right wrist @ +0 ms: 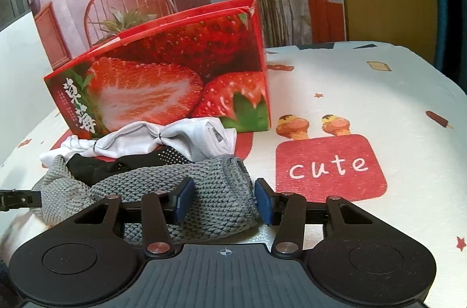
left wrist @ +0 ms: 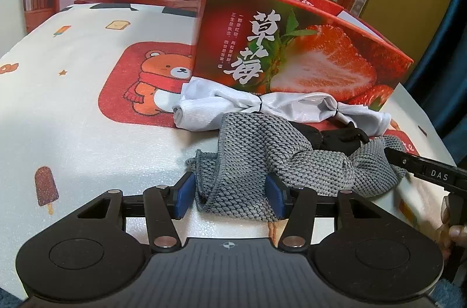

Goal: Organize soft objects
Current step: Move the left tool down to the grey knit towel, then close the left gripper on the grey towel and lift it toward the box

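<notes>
A grey knitted cloth (left wrist: 262,153) lies crumpled on the table, with a black piece of fabric (left wrist: 335,137) on it and a white tied cloth (left wrist: 233,103) behind, all in front of a red strawberry box (left wrist: 292,45). My left gripper (left wrist: 232,192) is open, its blue pads either side of the grey cloth's near left end. My right gripper (right wrist: 223,201) is open, its pads either side of the grey cloth (right wrist: 210,182) at its right end. The black fabric (right wrist: 122,162), white cloth (right wrist: 163,141) and box (right wrist: 175,80) show there too.
The table cover (left wrist: 87,118) is white with a bear print and ice-cream pictures; a red "cute" patch (right wrist: 329,165) lies to the right of the pile. A printed backdrop with plants and a chair stands behind the box. The right gripper's finger (left wrist: 432,175) enters the left wrist view.
</notes>
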Demonstrator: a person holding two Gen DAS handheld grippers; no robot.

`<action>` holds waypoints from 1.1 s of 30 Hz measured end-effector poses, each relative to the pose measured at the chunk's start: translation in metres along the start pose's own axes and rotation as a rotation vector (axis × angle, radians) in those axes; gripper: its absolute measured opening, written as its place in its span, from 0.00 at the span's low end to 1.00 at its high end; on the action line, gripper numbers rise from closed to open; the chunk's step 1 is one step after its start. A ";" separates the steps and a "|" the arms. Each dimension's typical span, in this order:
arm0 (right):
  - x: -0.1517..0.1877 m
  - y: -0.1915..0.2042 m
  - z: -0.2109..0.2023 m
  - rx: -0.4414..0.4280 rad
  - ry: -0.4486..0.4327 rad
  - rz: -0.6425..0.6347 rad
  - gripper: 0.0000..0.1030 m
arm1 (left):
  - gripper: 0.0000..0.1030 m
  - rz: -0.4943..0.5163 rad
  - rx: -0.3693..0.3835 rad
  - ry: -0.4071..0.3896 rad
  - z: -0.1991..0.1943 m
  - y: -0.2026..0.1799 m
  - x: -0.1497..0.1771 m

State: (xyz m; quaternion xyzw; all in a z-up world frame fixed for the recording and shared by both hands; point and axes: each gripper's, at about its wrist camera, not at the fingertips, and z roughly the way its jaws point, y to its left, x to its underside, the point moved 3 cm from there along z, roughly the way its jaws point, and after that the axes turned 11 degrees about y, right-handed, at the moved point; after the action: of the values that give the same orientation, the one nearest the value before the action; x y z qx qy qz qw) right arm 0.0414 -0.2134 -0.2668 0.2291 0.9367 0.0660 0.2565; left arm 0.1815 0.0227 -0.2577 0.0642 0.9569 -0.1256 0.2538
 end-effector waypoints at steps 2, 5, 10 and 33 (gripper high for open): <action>0.000 -0.001 0.000 -0.004 0.001 0.002 0.42 | 0.54 0.003 0.003 0.003 0.000 0.000 0.000; 0.000 -0.001 0.000 -0.011 0.003 0.004 0.40 | 0.53 0.004 0.012 0.005 0.000 0.000 0.000; 0.000 0.000 0.001 -0.017 0.006 0.002 0.37 | 0.41 0.033 0.001 0.010 0.001 -0.003 0.002; -0.003 0.007 -0.012 -0.068 -0.005 -0.016 0.13 | 0.16 0.024 0.052 -0.040 -0.013 -0.007 0.001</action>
State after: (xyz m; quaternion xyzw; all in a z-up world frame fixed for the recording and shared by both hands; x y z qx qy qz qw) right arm 0.0406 -0.2084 -0.2530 0.2128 0.9351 0.0953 0.2670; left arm 0.1730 0.0198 -0.2459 0.0799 0.9471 -0.1487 0.2728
